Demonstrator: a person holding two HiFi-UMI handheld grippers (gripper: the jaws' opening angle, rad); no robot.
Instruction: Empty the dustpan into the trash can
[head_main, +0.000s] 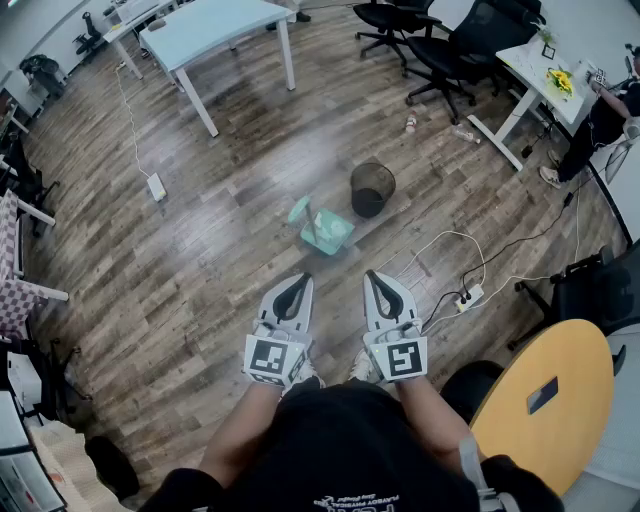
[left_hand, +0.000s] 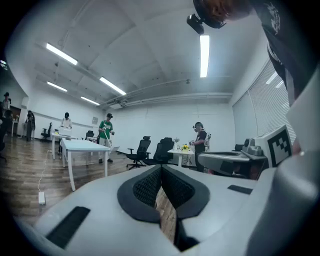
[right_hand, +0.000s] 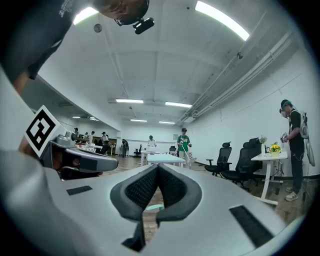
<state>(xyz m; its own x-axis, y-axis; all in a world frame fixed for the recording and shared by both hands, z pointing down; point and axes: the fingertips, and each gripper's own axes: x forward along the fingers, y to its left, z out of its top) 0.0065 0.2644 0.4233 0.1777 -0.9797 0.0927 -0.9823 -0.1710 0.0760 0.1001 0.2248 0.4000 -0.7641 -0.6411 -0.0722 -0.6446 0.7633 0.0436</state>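
In the head view a mint-green dustpan (head_main: 324, 229) lies on the wooden floor, and a black mesh trash can (head_main: 372, 189) stands just right of it and a little farther away. My left gripper (head_main: 297, 283) and right gripper (head_main: 373, 279) are held side by side, level, well short of both. Both are shut with nothing between the jaws. In the left gripper view my left gripper (left_hand: 161, 169) has its tips touching. In the right gripper view my right gripper (right_hand: 158, 168) does too, and a sliver of the green dustpan (right_hand: 154, 206) shows below the tips.
A white power strip (head_main: 468, 296) with cables lies on the floor to the right. A round wooden table (head_main: 545, 400) is at my near right. A light blue table (head_main: 215, 28) stands far left, black office chairs (head_main: 455, 45) far right. People stand in the distance.
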